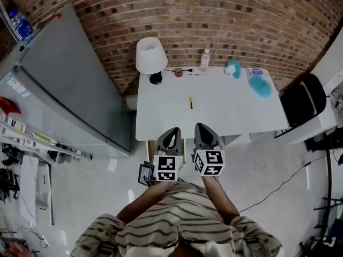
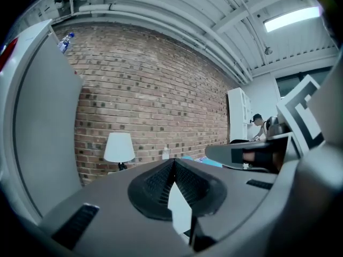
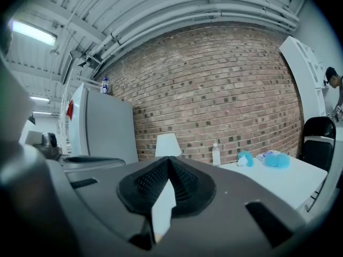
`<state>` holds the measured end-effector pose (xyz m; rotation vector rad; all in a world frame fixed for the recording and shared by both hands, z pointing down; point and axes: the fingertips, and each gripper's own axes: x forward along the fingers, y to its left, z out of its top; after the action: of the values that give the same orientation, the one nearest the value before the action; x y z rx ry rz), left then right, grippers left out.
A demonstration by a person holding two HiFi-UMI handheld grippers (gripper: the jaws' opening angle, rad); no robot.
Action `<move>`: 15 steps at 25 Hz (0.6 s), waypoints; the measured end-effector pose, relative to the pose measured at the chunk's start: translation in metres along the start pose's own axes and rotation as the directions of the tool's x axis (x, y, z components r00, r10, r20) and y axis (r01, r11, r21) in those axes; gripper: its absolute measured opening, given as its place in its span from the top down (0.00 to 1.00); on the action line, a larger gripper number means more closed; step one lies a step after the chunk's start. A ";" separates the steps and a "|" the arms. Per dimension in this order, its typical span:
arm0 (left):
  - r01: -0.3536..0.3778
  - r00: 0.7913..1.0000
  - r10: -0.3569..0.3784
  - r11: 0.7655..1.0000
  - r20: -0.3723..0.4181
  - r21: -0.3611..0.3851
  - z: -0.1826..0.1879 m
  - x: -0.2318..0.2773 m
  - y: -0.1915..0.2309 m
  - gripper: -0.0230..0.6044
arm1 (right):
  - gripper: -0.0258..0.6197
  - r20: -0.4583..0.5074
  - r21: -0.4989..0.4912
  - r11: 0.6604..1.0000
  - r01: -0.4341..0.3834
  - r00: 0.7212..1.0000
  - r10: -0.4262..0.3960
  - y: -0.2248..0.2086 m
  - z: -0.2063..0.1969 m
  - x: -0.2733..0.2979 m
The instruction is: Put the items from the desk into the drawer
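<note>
White desk (image 1: 225,108) ahead, against a brick wall (image 1: 214,20). My left gripper (image 1: 171,133) and right gripper (image 1: 203,128) are both closed, empty.

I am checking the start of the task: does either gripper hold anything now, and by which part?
Nothing is held: the left gripper and the right gripper both have jaws shut together, empty.
</note>
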<state>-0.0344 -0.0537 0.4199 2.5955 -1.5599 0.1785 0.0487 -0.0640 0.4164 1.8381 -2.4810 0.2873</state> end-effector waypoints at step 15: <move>0.027 0.999 -0.028 0.999 -0.038 -0.031 -0.006 0.058 0.049 0.95 | 0.94 -0.028 -0.007 0.999 0.037 0.999 -0.037 -0.007 0.004 0.073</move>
<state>-0.0509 -0.1267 0.4361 2.5731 -1.5021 0.1997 0.0346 -0.1353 0.4232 1.8616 -2.4239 0.3014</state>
